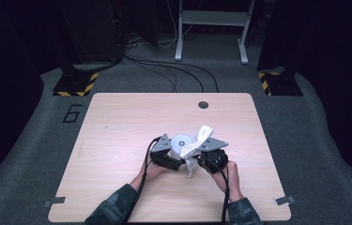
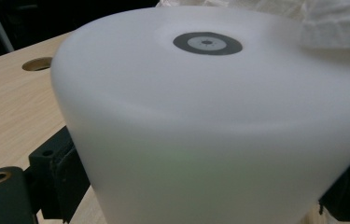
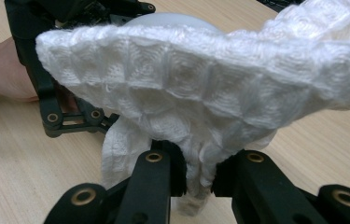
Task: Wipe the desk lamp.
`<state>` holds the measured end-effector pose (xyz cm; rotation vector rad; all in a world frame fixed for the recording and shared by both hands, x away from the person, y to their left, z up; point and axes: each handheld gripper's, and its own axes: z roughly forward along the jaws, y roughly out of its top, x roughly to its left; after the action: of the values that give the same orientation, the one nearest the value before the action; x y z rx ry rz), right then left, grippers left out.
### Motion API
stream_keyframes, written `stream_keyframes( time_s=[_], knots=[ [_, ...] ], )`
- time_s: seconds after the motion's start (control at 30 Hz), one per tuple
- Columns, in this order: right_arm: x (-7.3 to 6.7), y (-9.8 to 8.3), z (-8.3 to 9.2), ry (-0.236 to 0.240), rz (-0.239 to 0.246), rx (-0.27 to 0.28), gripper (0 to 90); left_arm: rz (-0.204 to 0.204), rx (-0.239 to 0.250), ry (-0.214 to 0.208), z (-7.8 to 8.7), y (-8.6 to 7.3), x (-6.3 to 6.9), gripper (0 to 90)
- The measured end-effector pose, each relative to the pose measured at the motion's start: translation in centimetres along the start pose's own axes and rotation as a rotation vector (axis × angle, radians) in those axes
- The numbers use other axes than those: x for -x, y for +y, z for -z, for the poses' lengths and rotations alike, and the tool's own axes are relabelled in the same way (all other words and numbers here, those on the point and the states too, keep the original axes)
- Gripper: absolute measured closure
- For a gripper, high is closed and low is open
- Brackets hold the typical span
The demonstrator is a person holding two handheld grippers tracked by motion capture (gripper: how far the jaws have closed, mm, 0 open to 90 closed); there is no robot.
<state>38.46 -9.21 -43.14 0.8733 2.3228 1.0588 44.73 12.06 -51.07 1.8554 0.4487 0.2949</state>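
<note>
while your left gripper (image 1: pixel 166 154) clamps the white cup (image 1: pixel 181 144) at frame centre, your right gripper (image 1: pixel 210 157) pinches the white cloth (image 3: pixel 200 98) against its top.

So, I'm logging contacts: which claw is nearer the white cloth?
Right: the right claw is shut on the white cloth. The left claw straddles the white cup beside it.

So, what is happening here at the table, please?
A person works at a wooden table with a gripper in each hand. The left gripper has its jaws around a white upside-down cup, holding it on the table. The right gripper is shut on a white waffle cloth and holds it against the cup, apparently to wipe it.
</note>
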Motion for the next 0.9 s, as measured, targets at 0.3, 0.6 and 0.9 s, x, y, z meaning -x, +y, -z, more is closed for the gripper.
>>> stream_keyframes(
  time_s=[0.3, 0.6, 0.9],
  knots=[
    [0.5, 0.0, -1.0, -0.063, 0.027, -0.052, 80.6, -0.009, -0.005, -0.001, 0.1, -0.1, 0.0, 8.7],
    [1.3, -1.7, -3.6, -0.036, -0.036, -0.109, 80.7, -0.003, 0.0, -0.005, 0.1, -0.1, 0.0, 8.7],
    [1.1, -3.7, -5.1, 0.01, -0.094, -0.133, 80.9, -0.005, 0.002, -0.004, 0.1, -0.2, 0.0, 8.7]
  ],
)
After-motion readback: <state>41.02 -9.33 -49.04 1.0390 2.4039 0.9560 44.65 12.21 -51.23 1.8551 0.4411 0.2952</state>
